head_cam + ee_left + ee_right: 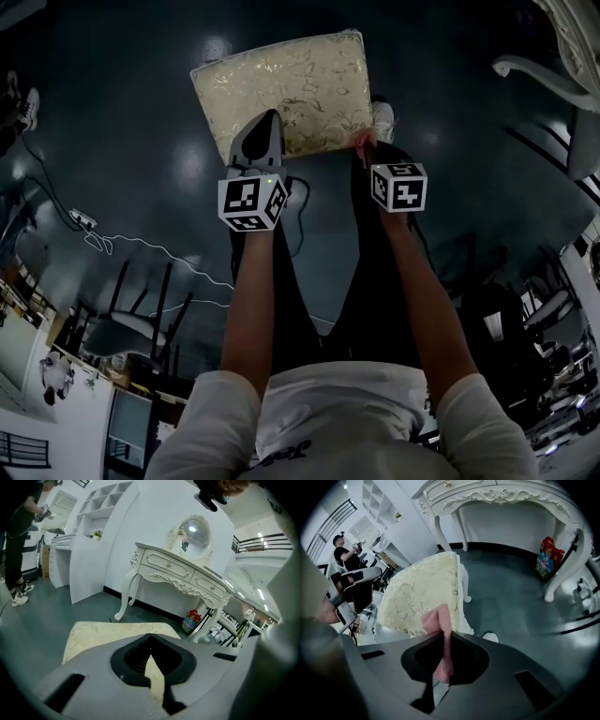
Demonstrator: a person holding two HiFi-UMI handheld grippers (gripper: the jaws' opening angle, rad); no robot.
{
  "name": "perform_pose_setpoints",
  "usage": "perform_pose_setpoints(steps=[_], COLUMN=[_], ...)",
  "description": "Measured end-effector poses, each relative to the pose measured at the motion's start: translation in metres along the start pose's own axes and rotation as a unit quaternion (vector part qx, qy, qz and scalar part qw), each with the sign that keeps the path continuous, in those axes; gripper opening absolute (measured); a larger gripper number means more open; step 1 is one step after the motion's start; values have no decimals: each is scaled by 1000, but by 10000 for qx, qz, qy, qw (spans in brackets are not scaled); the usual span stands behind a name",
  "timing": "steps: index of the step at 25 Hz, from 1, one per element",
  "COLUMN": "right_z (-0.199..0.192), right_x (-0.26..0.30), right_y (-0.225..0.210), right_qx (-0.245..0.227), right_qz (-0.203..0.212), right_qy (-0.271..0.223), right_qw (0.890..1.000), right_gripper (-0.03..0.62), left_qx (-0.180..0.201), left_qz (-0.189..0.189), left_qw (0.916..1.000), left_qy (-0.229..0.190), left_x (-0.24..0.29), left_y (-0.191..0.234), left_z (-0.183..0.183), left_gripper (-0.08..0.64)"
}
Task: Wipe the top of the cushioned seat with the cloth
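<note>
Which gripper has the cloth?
The right gripper: a pink cloth is pinched between its fingers, beside the cushioned seat. The left gripper has only that seat's cream edge between its fingers.

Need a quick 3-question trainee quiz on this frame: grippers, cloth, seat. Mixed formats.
1. What is clamped in the right gripper?
2. True or false: the cloth lies spread flat in the middle of the cushioned seat.
3. In the head view, the left gripper is: A) over the seat's near edge; B) beyond the seat's far edge; C) off to the seat's right side.
Key: 1. The pink cloth. 2. False: it hangs bunched from the right gripper at the seat's near edge. 3. A.
</note>
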State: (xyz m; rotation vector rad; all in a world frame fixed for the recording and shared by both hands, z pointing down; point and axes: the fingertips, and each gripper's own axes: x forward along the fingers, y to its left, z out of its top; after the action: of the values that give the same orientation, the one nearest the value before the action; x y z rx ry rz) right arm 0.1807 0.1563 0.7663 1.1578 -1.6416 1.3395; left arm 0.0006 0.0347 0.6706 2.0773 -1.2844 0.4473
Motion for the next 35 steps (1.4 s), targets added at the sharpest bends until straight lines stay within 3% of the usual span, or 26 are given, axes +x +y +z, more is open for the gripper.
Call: perform_pose_setpoints(steps=[3,5,8,10,13,17,19,22,28,35], right_z=[5,25,87,132,204,263,296,312,311,333], right_x=[-17,-41,-94,-138,-208,-303,-345,-392,-431,-480], right_y=[-10,-11,14,43,91,139,152,177,219,258], right_qx=[303,269,-717,-1313,-1709,-2430,-2458,-2454,-3024,-2427], right_qz=[-97,55,400,611,811,491,411,566,830,996], right_qy=[-66,-271,-812,-1186,-1836,-2717,-3160,-3465,-3428,-4257], right_qw=[9995,9993,9933,9823,9646,9299,9154,9036,8855,8660], right_gripper=[21,22,23,23,23,23,23,23,23,23], left_qx=[43,91,174,196,292,316,388,555,712,917], left_qz=[-63,-162,-295,-363,-462,-503,-588,-753,-946,-844], left_qw=[9999,9998,9993,9985,9950,9904,9858,9792,9685,9559], left_qy=[91,81,-142,-367,-836,-1248,-1527,-1803,-2191,-2658], left_x=[-8,-20,-44,-64,-91,-146,-164,-198,-229,-257], left_y=[-12,-22,-38,-50,-68,-87,-94,-108,-122,-136], left_z=[15,35,86,128,203,275,312,345,384,437], left_gripper=[12,12,12,12,12,12,12,12,12,12])
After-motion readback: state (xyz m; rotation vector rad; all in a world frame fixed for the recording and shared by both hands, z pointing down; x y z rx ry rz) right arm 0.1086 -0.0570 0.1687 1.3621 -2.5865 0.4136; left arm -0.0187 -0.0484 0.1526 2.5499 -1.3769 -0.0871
